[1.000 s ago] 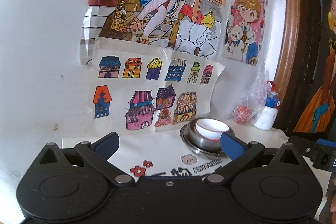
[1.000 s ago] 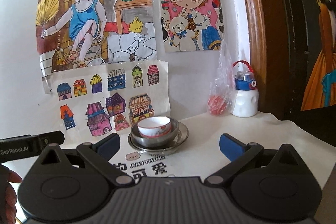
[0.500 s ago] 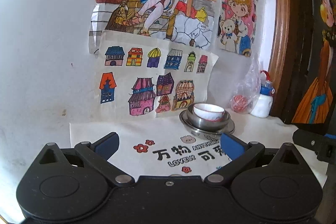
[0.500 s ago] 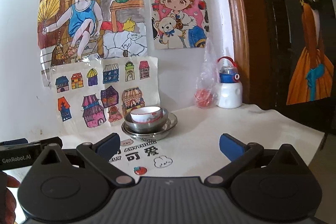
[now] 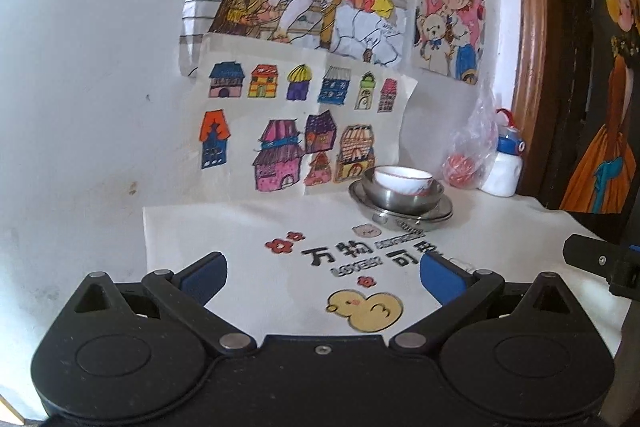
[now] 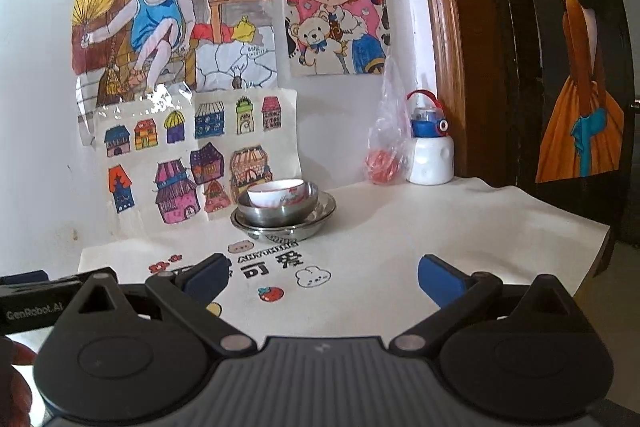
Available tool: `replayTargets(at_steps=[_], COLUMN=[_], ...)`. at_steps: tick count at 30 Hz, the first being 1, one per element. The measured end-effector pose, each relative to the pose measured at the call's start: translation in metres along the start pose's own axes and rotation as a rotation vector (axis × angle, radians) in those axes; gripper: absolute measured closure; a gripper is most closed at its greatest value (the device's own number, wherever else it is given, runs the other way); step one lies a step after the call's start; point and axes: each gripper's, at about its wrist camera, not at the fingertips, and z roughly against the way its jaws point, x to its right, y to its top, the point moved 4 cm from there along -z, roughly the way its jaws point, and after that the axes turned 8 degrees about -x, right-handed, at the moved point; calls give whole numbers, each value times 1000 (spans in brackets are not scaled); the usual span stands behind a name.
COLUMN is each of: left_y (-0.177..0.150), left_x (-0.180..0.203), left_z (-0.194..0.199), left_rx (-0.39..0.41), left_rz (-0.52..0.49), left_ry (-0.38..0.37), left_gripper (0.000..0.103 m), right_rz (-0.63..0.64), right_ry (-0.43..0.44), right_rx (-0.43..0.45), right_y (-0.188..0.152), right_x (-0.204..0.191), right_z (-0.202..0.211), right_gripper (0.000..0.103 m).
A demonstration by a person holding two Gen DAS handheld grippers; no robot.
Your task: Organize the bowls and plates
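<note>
Claws first, as they are nearest: left claw (image 5: 323,273) and right claw (image 6: 322,277) both stand wide and hold nothing, touching nothing, well apart from the stack. On the far side of the cloth (image 6: 440,227), near the wall, a cup (image 6: 277,192) sits in a steel bowl (image 6: 280,209) on a plate (image 6: 320,213). The cup looks ceramic, so probably fragile and smooth; take it at the rim. The steel seems light, stiff, slippery.
</note>
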Motion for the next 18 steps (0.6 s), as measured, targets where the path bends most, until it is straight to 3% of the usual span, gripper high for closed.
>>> replayTargets(at_steps=[18], left_y=[-6], left_x=[-8], left_z=[-14], left_rx=[-13], left_rz=[7], left_ry=[20], left_gripper=[1], right_rz=[-36], right_ry=[-21], right_rx=[-33], right_y=[-10], right_x=[3], right_z=[-19], right_gripper=[0])
